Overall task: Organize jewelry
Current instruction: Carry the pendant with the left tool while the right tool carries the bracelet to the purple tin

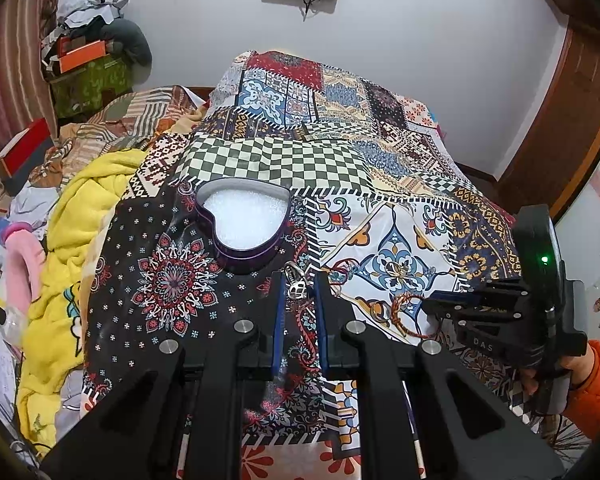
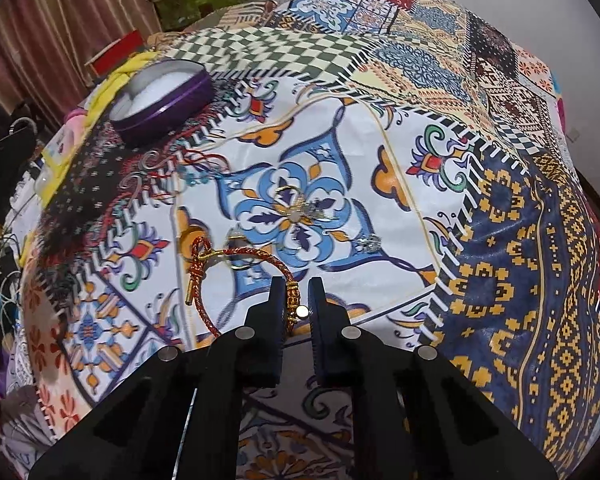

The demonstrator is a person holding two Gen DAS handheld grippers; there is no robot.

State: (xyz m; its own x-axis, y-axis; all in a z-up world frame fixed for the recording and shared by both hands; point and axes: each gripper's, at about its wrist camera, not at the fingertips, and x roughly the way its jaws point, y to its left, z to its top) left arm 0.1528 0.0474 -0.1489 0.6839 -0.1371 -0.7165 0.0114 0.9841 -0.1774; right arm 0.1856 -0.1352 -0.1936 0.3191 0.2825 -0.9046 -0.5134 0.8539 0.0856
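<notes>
A purple heart-shaped tin (image 1: 246, 220) with white foam lining sits open on the patchwork cloth (image 1: 300, 152); it is also in the right wrist view as the tin (image 2: 160, 92) at far left. My left gripper (image 1: 298, 277) is open just in front of the tin, with a silver pendant (image 1: 296, 290) lying between its blue pads. My right gripper (image 2: 296, 282) is open too, its fingers either side of the gold clasp of a red-and-gold braided bracelet (image 2: 244, 254) that rests on the cloth. From the left wrist view, the right gripper (image 1: 434, 302) points at that bracelet (image 1: 404, 312).
More jewelry lies on the cloth: a gold piece (image 2: 296, 204), a small silver piece (image 2: 368, 242), and a red string with teal beads (image 2: 196, 168). A yellow blanket (image 1: 80, 208) and stacked boxes (image 1: 80, 56) crowd the left. An orange sleeve (image 1: 596, 380) is at right.
</notes>
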